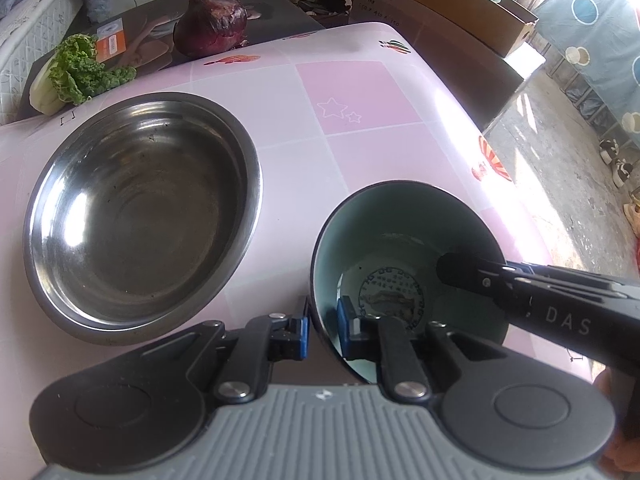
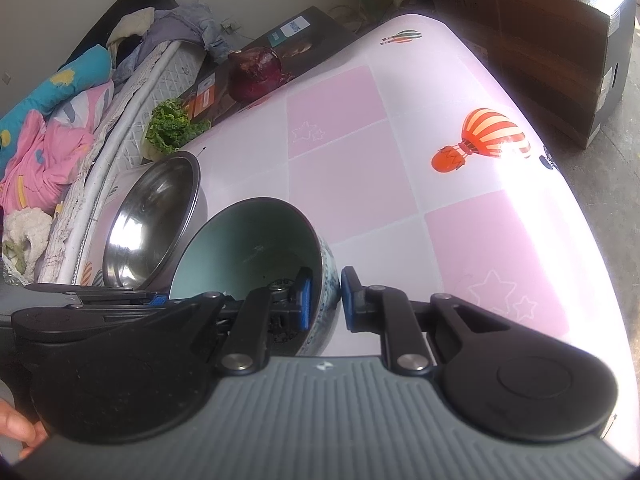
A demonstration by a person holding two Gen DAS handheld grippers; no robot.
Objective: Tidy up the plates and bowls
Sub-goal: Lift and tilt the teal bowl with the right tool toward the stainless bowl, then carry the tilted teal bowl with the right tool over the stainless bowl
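From the left wrist cam we've got our left gripper (image 1: 322, 330) pinching the near rim of the ceramic bowl (image 1: 384, 248), one blue pad outside the wall and the other inside, so it's clamped on that rim. The bowl has a pale green inside with a printed ring pattern at the bottom, and it's tilted a bit toward us above the pink checkered table (image 1: 360, 96). Our right gripper (image 1: 452, 268) pokes in from the right and bites the opposite side of the same rim. Just left of it sits the big steel bowl (image 1: 140, 208), empty, flat on the table and not touching the ceramic one. Further back there's a red onion (image 1: 212, 24) and some leafy greens (image 1: 80, 72) on a dark box. Switching to the right wrist cam, the right gripper (image 2: 324, 300) is closed on the bowl's (image 2: 248, 240) wall, left pad inside, right pad against the blue-patterned outside. The steel bowl (image 2: 156, 216) shows just behind it on the left, and the left gripper's (image 2: 156, 300) black body comes in low from the left edge.
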